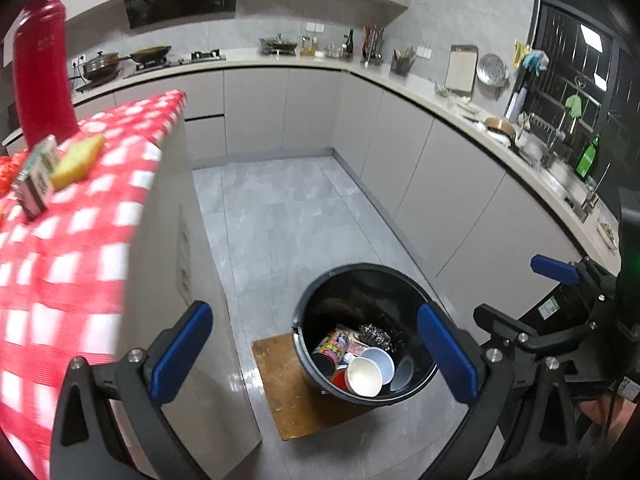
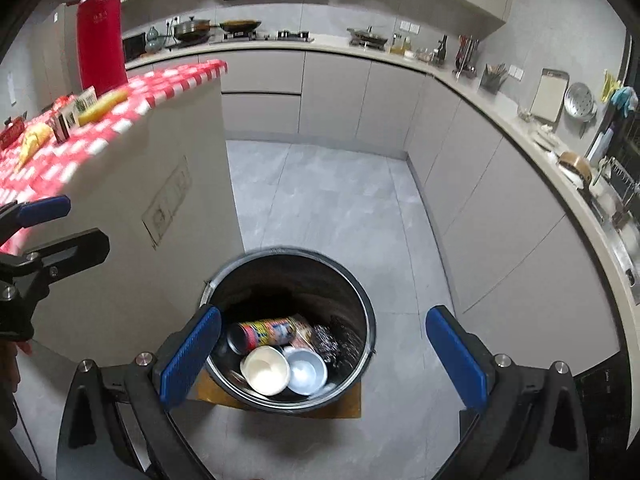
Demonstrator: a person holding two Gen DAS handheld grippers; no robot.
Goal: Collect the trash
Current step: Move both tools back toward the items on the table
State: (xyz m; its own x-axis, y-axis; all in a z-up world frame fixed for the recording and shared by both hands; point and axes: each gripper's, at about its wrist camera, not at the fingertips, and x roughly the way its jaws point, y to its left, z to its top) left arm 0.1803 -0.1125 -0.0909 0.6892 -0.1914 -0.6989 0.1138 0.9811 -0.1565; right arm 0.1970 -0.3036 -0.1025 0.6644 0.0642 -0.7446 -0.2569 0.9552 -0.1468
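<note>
Right gripper (image 2: 324, 354) jaws apart, empty, above black bin (image 2: 362, 292); left gripper (image 1: 316, 354) likewise; cups, can already inside, sponge (image 1: 78, 160) awaits on table.

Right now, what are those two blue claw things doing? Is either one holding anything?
Left gripper: open, holding nothing, above the black bin.
Right gripper: open, holding nothing, also above the bin.

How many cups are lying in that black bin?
2 that show: a cream cup and a pale blue cup touching on its right, both atop the trash in the bin. More may be buried underneath.
</note>
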